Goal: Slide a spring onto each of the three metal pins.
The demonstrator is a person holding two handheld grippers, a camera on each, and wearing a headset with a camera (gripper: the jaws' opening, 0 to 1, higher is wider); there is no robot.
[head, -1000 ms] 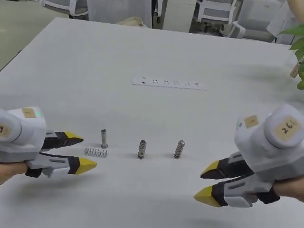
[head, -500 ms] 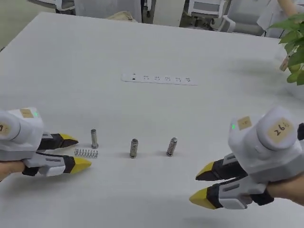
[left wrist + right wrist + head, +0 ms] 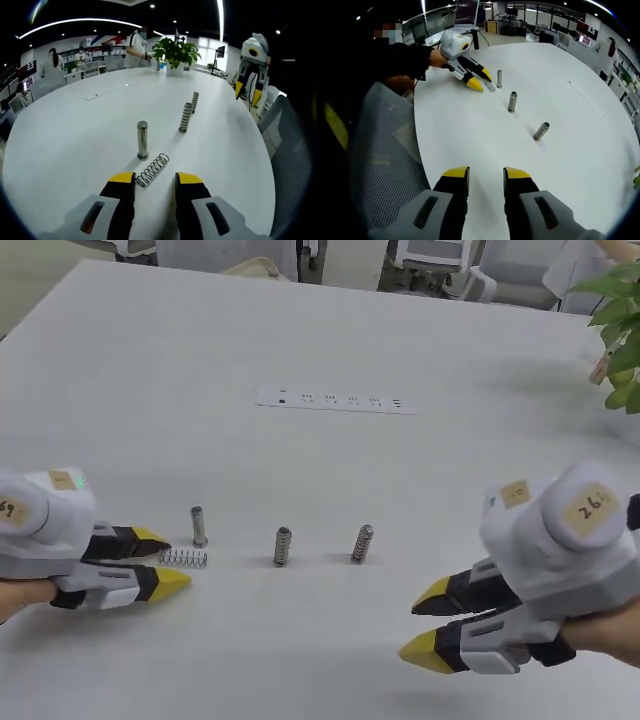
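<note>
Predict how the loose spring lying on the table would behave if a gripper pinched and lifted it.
Lying on its side, the spring is round, so it would probably roll if nudged. Its thin open wire coil looks light and would likely squash under a hard pinch.

Head view: the left gripper point(image 3: 172, 560) runs off the left edge, the right gripper point(image 3: 412, 630) and plant point(image 3: 622, 330) off the right; the sockets on the strip point(image 3: 335, 401) are too small to tell. In the right gripper view, the left gripper's tips half hide the spring point(image 3: 490, 86).
</note>
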